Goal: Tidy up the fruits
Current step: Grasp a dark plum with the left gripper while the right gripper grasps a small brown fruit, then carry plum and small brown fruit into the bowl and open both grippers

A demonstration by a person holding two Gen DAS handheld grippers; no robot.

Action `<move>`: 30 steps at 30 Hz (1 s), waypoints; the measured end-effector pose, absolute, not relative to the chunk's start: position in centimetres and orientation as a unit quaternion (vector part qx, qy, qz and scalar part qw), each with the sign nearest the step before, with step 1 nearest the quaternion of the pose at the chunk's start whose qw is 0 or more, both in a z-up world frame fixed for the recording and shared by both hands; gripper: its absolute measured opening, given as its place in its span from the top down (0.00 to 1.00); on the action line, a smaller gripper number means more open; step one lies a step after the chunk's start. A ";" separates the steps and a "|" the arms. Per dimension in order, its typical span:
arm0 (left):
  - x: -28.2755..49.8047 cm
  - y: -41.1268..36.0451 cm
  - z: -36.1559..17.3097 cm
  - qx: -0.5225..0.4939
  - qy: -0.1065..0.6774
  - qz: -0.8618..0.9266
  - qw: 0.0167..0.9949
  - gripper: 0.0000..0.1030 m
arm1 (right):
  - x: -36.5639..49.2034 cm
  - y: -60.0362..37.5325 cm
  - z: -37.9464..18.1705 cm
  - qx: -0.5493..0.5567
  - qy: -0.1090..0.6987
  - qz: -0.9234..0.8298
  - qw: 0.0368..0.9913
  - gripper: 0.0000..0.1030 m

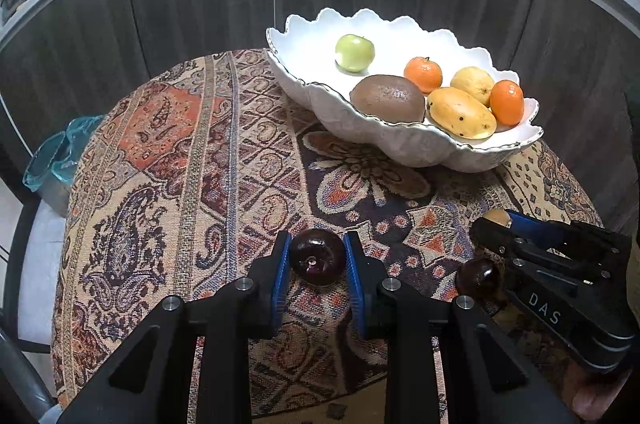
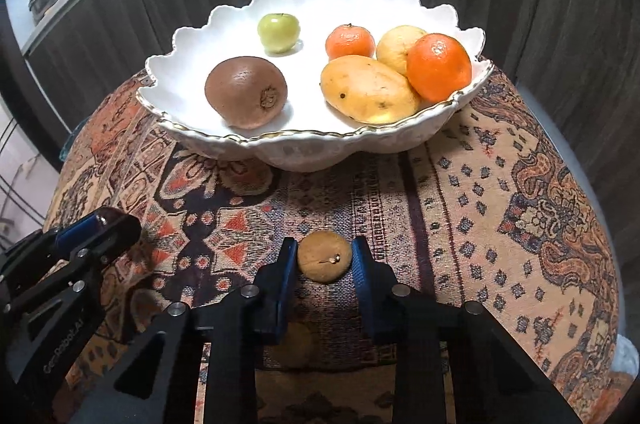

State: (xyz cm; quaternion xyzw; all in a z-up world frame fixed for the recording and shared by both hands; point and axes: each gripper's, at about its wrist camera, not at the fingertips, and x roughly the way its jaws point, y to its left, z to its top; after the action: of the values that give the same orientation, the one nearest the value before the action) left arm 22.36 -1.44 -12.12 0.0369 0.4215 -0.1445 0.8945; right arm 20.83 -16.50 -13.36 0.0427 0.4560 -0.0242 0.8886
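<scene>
Left tongs (image 1: pixel 317 256) clamp a dark purple round plum (image 1: pixel 317 256); right tongs (image 2: pixel 325 261) clamp a small tan round fruit (image 2: pixel 324 261) on the patterned cloth-covered surface (image 2: pixel 500 207).

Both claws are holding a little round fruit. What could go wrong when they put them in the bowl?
The dark plum and small tan fruit are round, pinched only at their sides, so either might slip out. The bowl is crowded on its right; a fruit dropped there could bump the orange at the rim. The grippers sit close and might collide.
</scene>
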 end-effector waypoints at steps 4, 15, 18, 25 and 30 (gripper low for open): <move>22.3 -1.7 -12.0 0.038 0.420 -0.146 0.895 0.74 | 20.6 -16.7 -13.2 0.043 0.453 -0.022 0.890 0.72; 21.7 -3.0 -9.4 0.045 0.397 -0.157 0.903 0.74 | 18.7 -18.2 -9.6 0.021 0.404 -0.046 0.913 0.72; 21.9 -3.4 -8.6 0.046 0.390 -0.158 0.906 0.74 | 18.6 -18.8 -8.5 0.017 0.390 -0.053 0.919 0.72; 23.0 -4.1 -6.1 0.053 0.364 -0.160 0.916 0.74 | 19.1 -19.3 -6.5 0.010 0.366 -0.062 0.928 0.72; 24.1 -4.7 -4.7 0.055 0.347 -0.162 0.922 0.74 | 19.9 -19.9 -5.0 0.007 0.349 -0.069 0.935 0.72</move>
State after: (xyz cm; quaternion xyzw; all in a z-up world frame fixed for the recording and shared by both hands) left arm 24.14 -4.72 -4.69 0.0546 0.3472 -0.1616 0.9221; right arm 19.93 -19.86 -5.05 0.0069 0.3485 -0.0687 0.9348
